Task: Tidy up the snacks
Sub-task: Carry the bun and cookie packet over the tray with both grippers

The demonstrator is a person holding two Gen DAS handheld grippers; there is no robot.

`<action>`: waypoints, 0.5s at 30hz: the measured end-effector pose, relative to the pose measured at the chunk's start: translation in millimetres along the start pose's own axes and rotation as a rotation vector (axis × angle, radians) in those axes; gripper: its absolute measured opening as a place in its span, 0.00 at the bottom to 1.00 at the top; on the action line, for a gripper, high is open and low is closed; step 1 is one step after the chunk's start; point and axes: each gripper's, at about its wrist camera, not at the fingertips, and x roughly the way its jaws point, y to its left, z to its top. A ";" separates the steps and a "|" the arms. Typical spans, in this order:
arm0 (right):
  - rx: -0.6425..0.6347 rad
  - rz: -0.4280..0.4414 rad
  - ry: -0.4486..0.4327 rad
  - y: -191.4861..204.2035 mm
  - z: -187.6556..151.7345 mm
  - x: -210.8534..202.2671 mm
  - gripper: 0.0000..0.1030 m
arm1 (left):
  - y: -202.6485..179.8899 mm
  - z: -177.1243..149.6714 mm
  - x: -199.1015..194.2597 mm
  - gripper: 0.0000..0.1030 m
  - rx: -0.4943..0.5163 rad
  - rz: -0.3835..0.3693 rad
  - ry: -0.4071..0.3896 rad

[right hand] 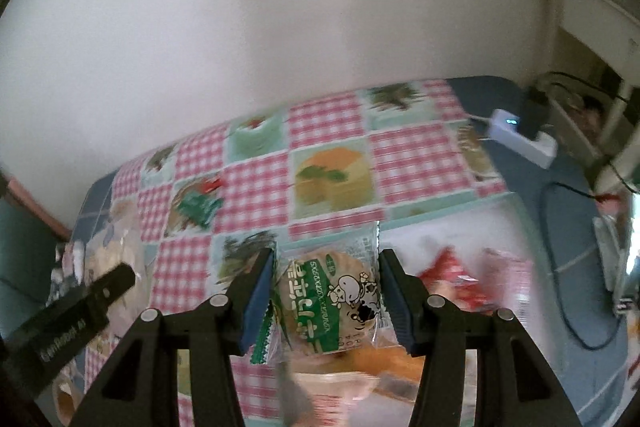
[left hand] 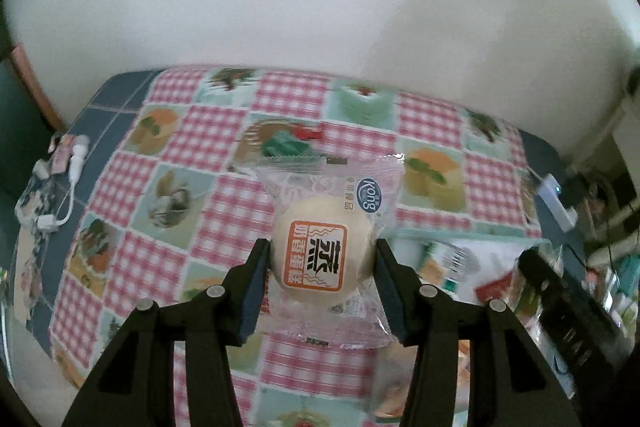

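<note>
Left wrist view: the left gripper point(left hand: 323, 259) clamps a clear-wrapped round bun point(left hand: 323, 254) between its pads, raised above the checked tablecloth point(left hand: 224, 131). Right wrist view: the right gripper point(right hand: 326, 279) grips a green-labelled cracker packet point(right hand: 330, 301), held over blurred snacks point(right hand: 472, 283) at the table's near edge.

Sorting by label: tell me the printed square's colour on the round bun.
Orange with white edging, on the bun; left wrist view.
</note>
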 end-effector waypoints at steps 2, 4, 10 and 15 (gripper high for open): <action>0.034 -0.027 -0.014 -21.3 3.2 -5.5 0.54 | -20.5 -4.8 1.2 0.51 0.038 -0.006 0.002; 0.061 -0.052 -0.029 -37.8 4.9 -8.5 0.54 | -38.7 -9.0 2.8 0.51 0.074 -0.017 0.003; 0.100 -0.121 -0.030 -75.7 6.5 -6.7 0.54 | -90.3 -19.5 15.9 0.51 0.172 -0.039 0.023; 0.128 -0.123 0.037 -91.4 0.9 14.7 0.54 | -111.2 -29.5 34.9 0.51 0.220 -0.038 0.071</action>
